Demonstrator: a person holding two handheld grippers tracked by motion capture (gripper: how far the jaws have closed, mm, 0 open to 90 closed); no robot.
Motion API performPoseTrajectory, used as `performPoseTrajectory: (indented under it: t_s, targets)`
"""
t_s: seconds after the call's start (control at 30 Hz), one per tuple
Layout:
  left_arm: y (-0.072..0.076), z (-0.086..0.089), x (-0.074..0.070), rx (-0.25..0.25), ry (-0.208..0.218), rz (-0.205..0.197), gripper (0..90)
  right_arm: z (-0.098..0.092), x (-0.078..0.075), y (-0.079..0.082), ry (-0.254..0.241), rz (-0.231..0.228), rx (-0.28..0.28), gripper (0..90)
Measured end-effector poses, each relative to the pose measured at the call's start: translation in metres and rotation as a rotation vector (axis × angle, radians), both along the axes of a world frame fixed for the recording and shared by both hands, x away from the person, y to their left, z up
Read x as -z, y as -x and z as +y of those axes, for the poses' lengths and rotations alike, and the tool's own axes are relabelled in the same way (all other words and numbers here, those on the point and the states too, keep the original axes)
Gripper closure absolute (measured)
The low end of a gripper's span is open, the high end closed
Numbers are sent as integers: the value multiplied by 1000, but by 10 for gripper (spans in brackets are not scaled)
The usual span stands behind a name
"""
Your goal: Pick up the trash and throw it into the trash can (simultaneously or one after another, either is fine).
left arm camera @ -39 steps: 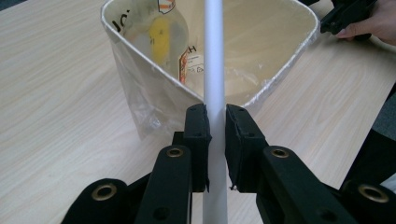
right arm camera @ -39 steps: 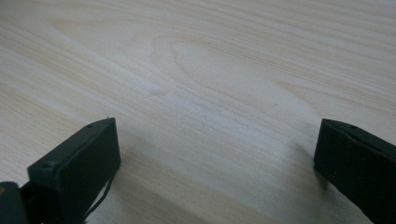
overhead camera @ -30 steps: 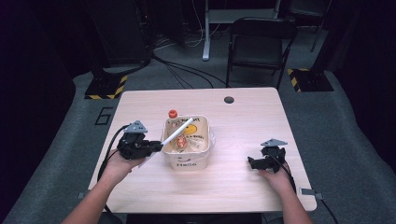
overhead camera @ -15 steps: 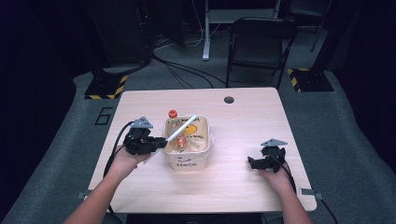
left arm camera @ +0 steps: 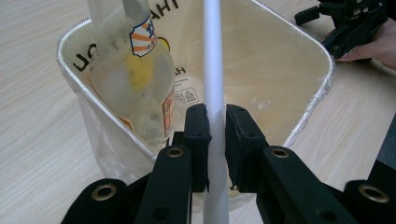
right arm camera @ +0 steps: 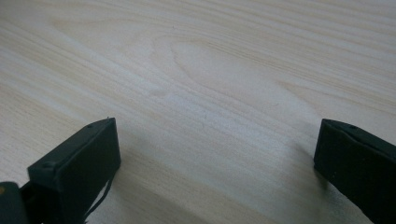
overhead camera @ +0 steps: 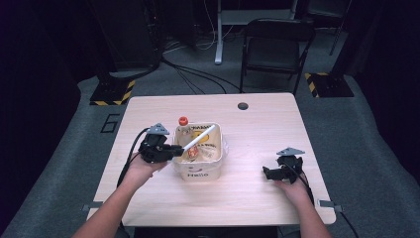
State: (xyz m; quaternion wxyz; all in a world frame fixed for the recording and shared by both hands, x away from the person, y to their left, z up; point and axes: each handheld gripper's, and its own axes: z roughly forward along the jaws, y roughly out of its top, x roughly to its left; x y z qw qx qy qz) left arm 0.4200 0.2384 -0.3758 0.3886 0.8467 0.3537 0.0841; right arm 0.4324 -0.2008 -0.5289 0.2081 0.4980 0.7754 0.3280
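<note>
White tube point(left arm camera: 213, 70), pinched by the left hand-held gripper point(left arm camera: 215, 135), should tip fully into the bin point(left arm camera: 308, 56) before those jaws let go.

High view sits above the person's edge of the table point(overhead camera: 257, 124), looking forward and down, far enough to catch the whole top plus floor behind. Left gripper view rides close, looking along its jaws into the tub point(left arm camera: 299, 42), which the high view point(overhead camera: 198, 171) shares. Right gripper view hugs the bare tabletop point(right arm camera: 210, 70), super close.
</note>
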Motion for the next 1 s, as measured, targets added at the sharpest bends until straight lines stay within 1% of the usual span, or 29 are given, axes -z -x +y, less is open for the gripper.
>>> performPoseTrajectory:
  t_s: [0.1, 0.13, 0.3, 0.37, 0.47, 0.5, 0.6, 0.63, 0.7, 0.73, 0.77, 0.8, 0.9, 0.93, 0.97, 1.0]
  targets:
    - [-1, -3, 3, -1, -10, 9, 793, 0, 0, 0, 0, -1, 0, 0]
    - [-2, -4, 3, 0, -19, 4, 793, 0, 0, 0, -2, -1, -1, 0]
    - [-5, -6, 5, -14, -22, 2, 792, 0, 0, 0, -2, -1, -1, 0]
    - [-6, -7, 6, -15, -38, 5, 791, 0, 0, 0, -2, 1, -1, 0]
    - [-7, -10, 8, -17, -63, -12, 787, 0, 0, 0, -2, 0, -1, 0]
    - [-7, -11, 9, -25, -62, -7, 784, 0, 0, 0, -1, 0, 0, 0]
    - [-8, -13, 10, -17, -59, 0, 748, 0, 0, 0, -1, 0, 0, 0]
    - [-9, -13, 11, -13, -69, -4, 734, 0, 0, 0, 0, 0, 0, 0]
    - [-8, -14, 11, -10, -71, 0, 696, 0, 0, 0, -2, 1, -1, 0]
    - [-8, -14, 11, -10, -71, 0, 682, 0, 0, 0, -2, 1, -1, 0]
    - [-8, -14, 11, -13, -60, 0, 682, 0, 0, 0, -2, -1, 0, 0]
    - [-7, -13, 11, -16, -50, 3, 656, 0, 0, 0, -2, 1, -1, 0]
    - [-6, -10, 9, -24, -29, -15, 554, 0, 0, 0, -1, -1, 0, 0]
    - [-5, -9, 8, -27, -26, -17, 554, 0, 0, 0, -1, -1, 0, 0]
    - [-4, -4, 6, -29, -12, -24, 530, 0, 0, 0, 0, -2, -1, 0]
    - [-4, -4, 6, -29, -12, -24, 523, 0, 0, 0, 0, -2, -1, 0]
